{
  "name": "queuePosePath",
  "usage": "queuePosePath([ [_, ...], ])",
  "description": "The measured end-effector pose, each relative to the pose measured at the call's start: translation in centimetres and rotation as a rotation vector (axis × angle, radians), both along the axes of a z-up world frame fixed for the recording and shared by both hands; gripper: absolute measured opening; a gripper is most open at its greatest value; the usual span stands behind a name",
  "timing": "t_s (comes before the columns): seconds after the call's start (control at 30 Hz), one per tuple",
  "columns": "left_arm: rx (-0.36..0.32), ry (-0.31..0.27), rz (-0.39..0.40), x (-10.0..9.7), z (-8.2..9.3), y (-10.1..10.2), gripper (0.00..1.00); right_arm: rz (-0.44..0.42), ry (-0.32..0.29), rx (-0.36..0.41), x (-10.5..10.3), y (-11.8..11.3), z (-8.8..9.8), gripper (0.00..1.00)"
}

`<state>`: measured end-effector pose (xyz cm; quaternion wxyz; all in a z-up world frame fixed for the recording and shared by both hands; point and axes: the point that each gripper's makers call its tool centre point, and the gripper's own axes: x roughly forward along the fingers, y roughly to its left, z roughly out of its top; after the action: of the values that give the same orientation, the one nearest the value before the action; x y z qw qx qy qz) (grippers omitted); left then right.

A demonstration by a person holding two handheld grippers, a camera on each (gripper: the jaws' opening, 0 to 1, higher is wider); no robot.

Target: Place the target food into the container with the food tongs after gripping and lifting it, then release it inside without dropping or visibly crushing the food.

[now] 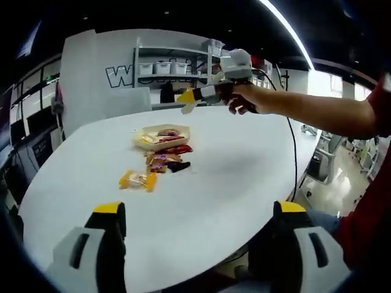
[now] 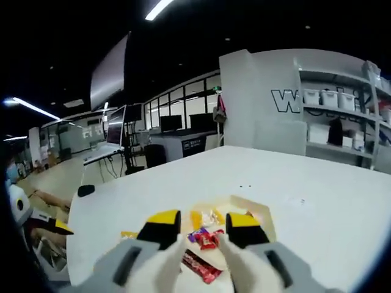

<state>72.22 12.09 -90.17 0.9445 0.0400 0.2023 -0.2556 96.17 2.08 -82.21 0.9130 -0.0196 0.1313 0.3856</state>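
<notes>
Left tongs gape open, empty, at frame bottom; right tongs part-open, empty, above the snack packets lying mid-frame on the white desk, beside the container.

white shelves (holding white bins) stand behind table.

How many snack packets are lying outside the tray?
About 4: one yellow packet alone near the table's front, and roughly three clustered beside the tray. Overlaps may hide more.
</notes>
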Motion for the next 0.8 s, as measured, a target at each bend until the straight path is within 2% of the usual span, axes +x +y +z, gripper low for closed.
queuePosePath([
  [0.43,-0.02,0.008,0.002,0.2,-0.4,-0.5,0.99,0.061,0.012,-0.013,-2.5,1.2,-1.6,0.24],
  [0.5,-0.017,0.01,0.004,0.1,-0.6,-0.5,0.99,0.079,0.049,0.01,-3.0,1.6,-2.5,0.24],
  [0.8,-0.007,0.023,-0.007,-0.1,-1.0,-0.7,0.99,0.107,0.104,-0.009,-4.7,2.6,-5.8,0.24],
])
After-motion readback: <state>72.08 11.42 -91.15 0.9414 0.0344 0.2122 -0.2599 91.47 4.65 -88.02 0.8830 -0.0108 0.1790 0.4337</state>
